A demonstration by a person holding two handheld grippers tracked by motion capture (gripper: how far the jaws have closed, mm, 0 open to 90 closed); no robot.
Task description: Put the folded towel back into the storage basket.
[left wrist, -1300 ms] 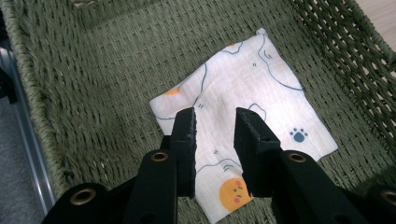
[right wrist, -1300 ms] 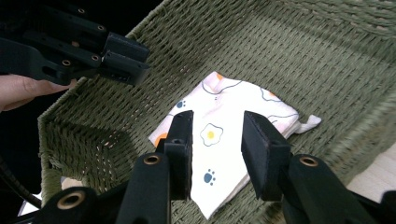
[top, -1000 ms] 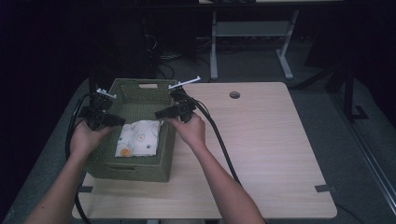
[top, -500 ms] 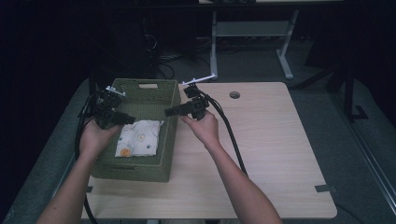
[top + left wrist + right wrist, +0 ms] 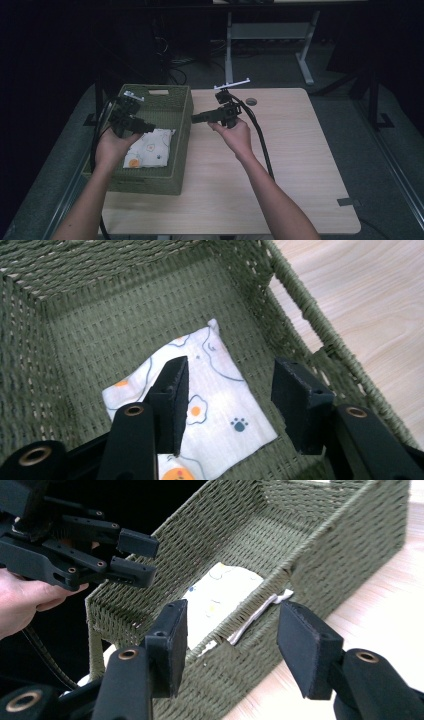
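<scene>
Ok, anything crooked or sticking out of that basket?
Yes. The cloth lies folded in the basket, but the right gripper view shows a white edge poking through the handle slot in the side wall.

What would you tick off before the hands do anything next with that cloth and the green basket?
1. Cloth lies flat on the floor of the basket: ok.
2. Left gripper free of the cloth, jaws just opened, nothing between them: ok.
3. Right gripper empty, jaws just opened, outside the basket: ok.
4. Part of the cloth pokes through the basket's side opening: not ok.
5. Basket fully on the table: cannot tell.
</scene>
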